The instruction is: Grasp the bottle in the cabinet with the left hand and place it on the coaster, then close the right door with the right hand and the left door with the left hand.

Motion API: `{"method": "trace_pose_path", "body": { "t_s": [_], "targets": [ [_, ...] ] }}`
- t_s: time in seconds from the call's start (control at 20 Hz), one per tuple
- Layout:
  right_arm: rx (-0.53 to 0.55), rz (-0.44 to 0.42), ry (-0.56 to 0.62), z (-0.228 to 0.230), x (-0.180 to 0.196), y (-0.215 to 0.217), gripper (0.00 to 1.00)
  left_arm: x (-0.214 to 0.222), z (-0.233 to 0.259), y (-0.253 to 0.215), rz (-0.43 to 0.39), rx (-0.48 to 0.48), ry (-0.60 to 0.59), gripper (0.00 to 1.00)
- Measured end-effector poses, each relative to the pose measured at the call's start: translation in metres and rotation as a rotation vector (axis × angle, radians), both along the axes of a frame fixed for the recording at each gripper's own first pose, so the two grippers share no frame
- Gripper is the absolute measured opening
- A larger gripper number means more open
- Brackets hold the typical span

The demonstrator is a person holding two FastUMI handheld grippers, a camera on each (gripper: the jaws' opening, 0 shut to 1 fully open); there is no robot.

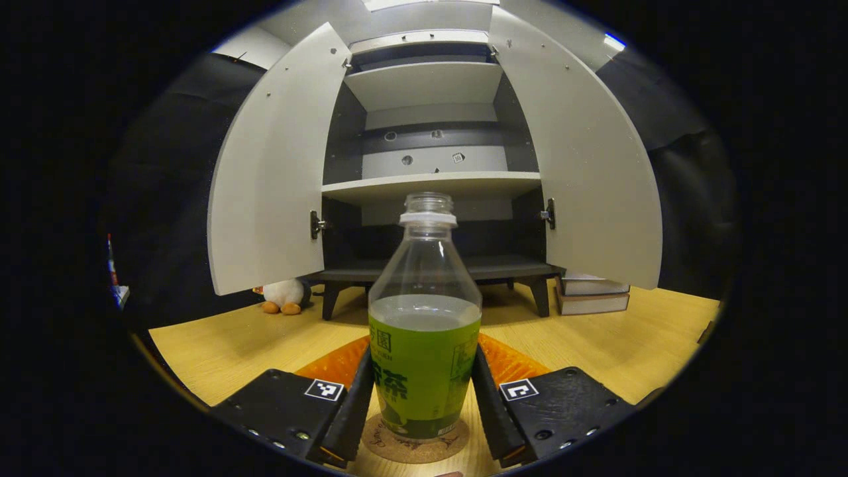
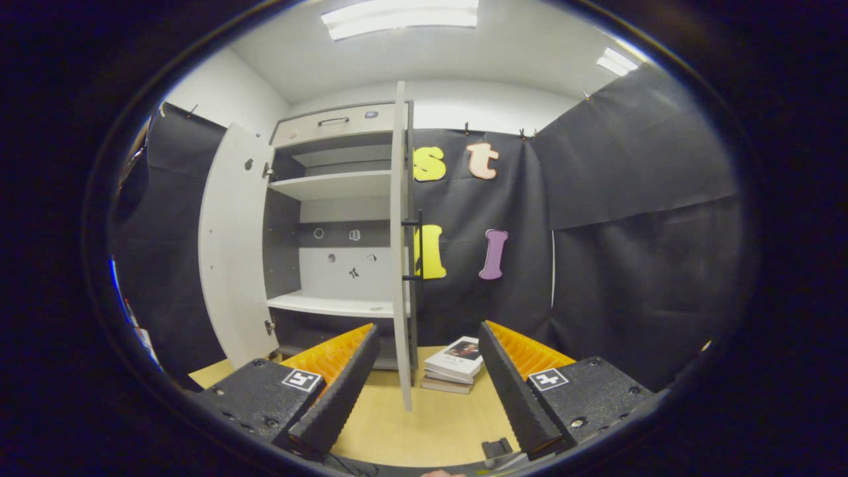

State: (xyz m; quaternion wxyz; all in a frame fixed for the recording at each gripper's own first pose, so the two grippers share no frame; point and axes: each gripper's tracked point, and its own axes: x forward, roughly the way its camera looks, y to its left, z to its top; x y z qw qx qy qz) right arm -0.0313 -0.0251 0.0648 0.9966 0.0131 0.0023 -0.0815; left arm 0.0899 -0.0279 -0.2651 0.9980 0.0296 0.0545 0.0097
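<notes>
The left gripper [image 1: 424,404] grips the upright bottle [image 1: 424,331] standing on the cork coaster [image 1: 415,448]; the right gripper [image 2: 424,391], jaws spread wide, faces the right door [image 2: 399,245] edge-on.

Light wood-grain tabletop [image 1: 596,338] carries everything. Round cork coaster [image 1: 414,447] lies flat on it at near edge; clear plastic bottle of green tea [image 1: 424,331] stands upright on coaster. Behind: grey-and-white cabinet [image 1: 430,179] on dark legs, white plush toy with orange feet [image 1: 285,296] beside its left side, stacked books [image 1: 591,295] at right.
</notes>
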Motion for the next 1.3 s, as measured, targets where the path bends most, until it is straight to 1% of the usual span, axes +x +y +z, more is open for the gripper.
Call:
{"method": "trace_pose_path", "body": {
  "t_s": [0.1,0.2,0.25,0.3,0.4,0.5,0.55,0.6,0.65,0.75,0.9,1.1,1.3],
  "targets": [
    [-0.01,-0.008,0.005,0.0,-0.001,0.001,0.98,-0.001,0.002,0.002,0.001,-0.008,-0.013,0.7],
    [-0.024,-0.011,0.008,0.0,-0.001,0.003,0.98,-0.001,-0.001,0.005,0.013,-0.018,-0.005,0.73],
    [-0.028,-0.013,0.009,0.0,-0.001,0.002,0.98,-0.003,-0.003,0.006,0.005,-0.017,0.009,0.75],
    [-0.029,-0.016,0.016,-0.001,-0.001,0.002,0.98,-0.002,-0.003,0.005,-0.008,-0.019,0.024,0.76],
    [-0.022,-0.016,0.022,-0.004,-0.002,0.003,0.98,-0.003,0.003,0.005,-0.027,-0.014,0.017,0.77],
    [-0.013,-0.019,0.031,-0.008,-0.002,0.002,0.98,-0.005,0.009,0.005,-0.049,-0.01,0.009,0.83],
    [-0.012,-0.02,0.033,-0.01,-0.003,0.002,0.98,-0.007,0.012,0.005,-0.054,-0.009,0.008,0.91],
    [-0.014,-0.022,0.038,-0.012,-0.004,0.0,0.98,-0.009,0.018,0.006,-0.055,-0.009,0.0,0.94],
    [-0.014,-0.026,0.04,-0.015,-0.005,-0.003,0.98,-0.013,0.027,0.008,-0.054,-0.007,-0.015,0.96],
    [-0.006,-0.031,0.035,-0.018,-0.009,-0.007,0.99,-0.018,0.046,0.008,-0.07,-0.01,-0.043,0.96],
    [0.011,-0.041,0.031,-0.025,-0.011,-0.016,0.99,-0.031,0.077,0.008,-0.083,-0.031,-0.05,0.96],
    [0.021,-0.041,0.014,-0.032,-0.009,-0.023,0.98,-0.051,0.139,0.0,-0.115,-0.07,-0.07,0.96],
    [0.057,-0.005,-0.001,-0.045,-0.004,-0.017,0.99,-0.066,0.195,-0.008,-0.141,-0.072,-0.105,0.95]
  ]
}}
